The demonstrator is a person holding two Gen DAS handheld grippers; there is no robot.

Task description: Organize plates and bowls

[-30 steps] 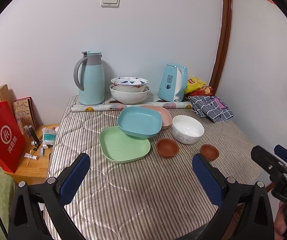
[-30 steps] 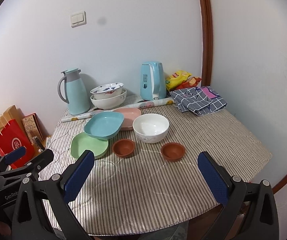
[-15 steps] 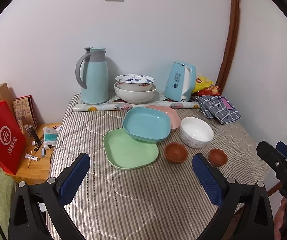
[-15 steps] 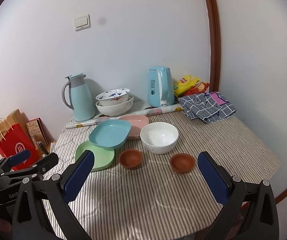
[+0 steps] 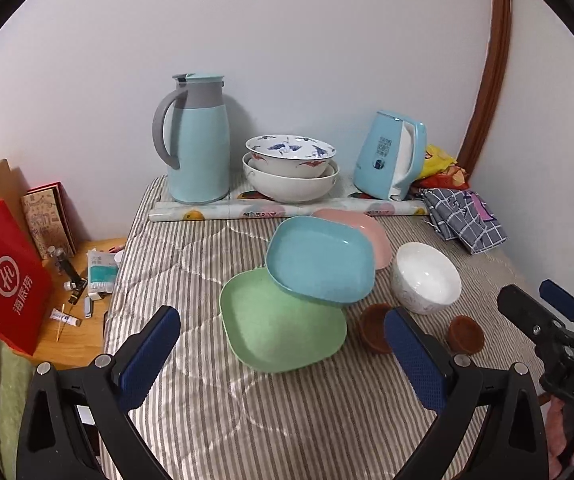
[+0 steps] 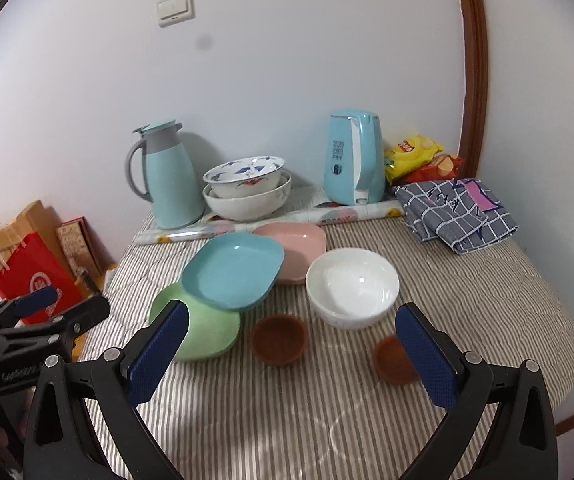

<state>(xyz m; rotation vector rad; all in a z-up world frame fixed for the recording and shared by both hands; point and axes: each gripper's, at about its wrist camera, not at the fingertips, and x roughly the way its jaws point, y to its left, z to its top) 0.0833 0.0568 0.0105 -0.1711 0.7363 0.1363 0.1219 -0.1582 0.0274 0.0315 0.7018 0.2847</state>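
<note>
both of my hand-held grippers, left hand-held gripper (image 5: 283, 344) and right hand-held gripper (image 6: 291, 336), hang released and empty over the near edge of the bench (image 5: 247, 420). mid-bench, the blue plate (image 5: 321, 260) leans tilted across the green plate (image 5: 283, 330) and pink plate (image 5: 367, 228); they look light, stiff and slick, so i'd pinch a raised rim. the white bowl (image 6: 353, 286) just beside them looks heavier and breakable, so i'd grip its wall.

A striped-cloth table (image 6: 467, 320) carries plates (image 6: 233, 270), bowls (image 6: 353, 288), a jug (image 6: 171, 176) and a kettle (image 6: 353, 158).
</note>
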